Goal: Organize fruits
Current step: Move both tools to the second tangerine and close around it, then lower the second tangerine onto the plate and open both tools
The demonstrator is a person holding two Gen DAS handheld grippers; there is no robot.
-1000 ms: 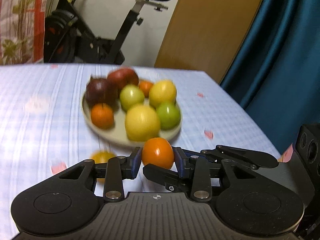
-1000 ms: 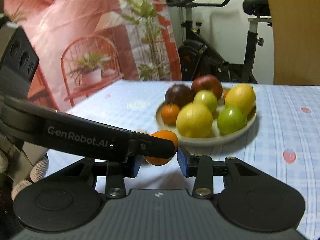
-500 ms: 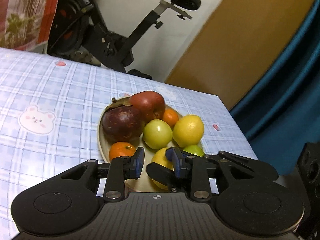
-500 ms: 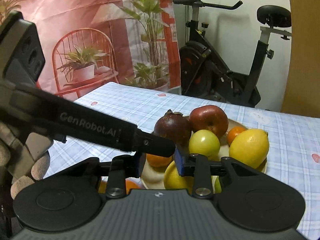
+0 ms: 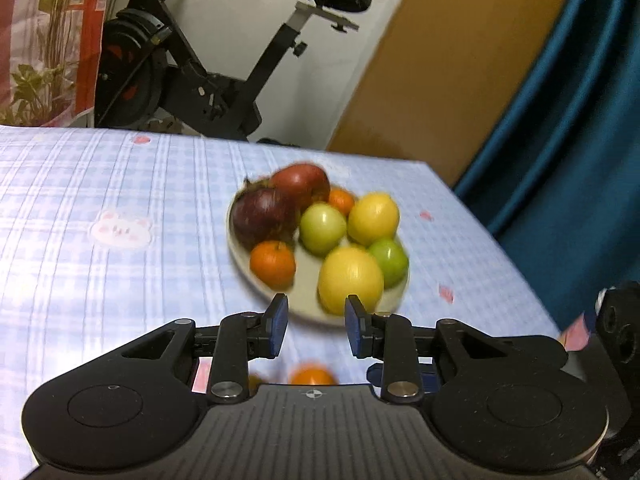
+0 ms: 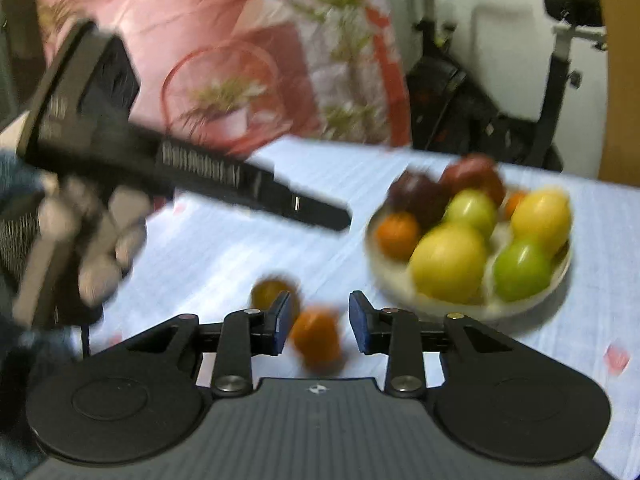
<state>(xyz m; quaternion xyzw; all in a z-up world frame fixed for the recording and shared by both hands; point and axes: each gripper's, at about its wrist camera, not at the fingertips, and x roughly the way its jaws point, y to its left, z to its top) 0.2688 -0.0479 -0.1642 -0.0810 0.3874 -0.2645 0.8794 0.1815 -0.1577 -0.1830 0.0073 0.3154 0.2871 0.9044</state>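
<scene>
A beige plate (image 5: 304, 304) (image 6: 440, 308) holds several fruits: a dark purple one (image 5: 264, 216), a red apple (image 5: 302, 184), oranges, green ones and yellow ones. My left gripper (image 5: 313, 326) is open and empty, raised just before the plate's near rim. An orange (image 5: 313, 376) lies on the cloth under it. My right gripper (image 6: 318, 322) is open with that orange (image 6: 318, 338) lying on the table between and below its jaws. A second, darker yellow-orange fruit (image 6: 270, 292) lies just behind the right gripper's left finger. The left gripper's body (image 6: 192, 168) crosses the right wrist view.
The table has a blue checked cloth (image 5: 100, 220) with bear and heart prints. Its right edge (image 5: 500, 248) runs beside a teal curtain. An exercise bike (image 5: 208, 80) and a pink plant-print backdrop (image 6: 240, 60) stand behind the table.
The orange held a second ago now lies on the table. Both grippers have pulled back and opened wider; the left one has drawn away to the left in the right wrist view.
</scene>
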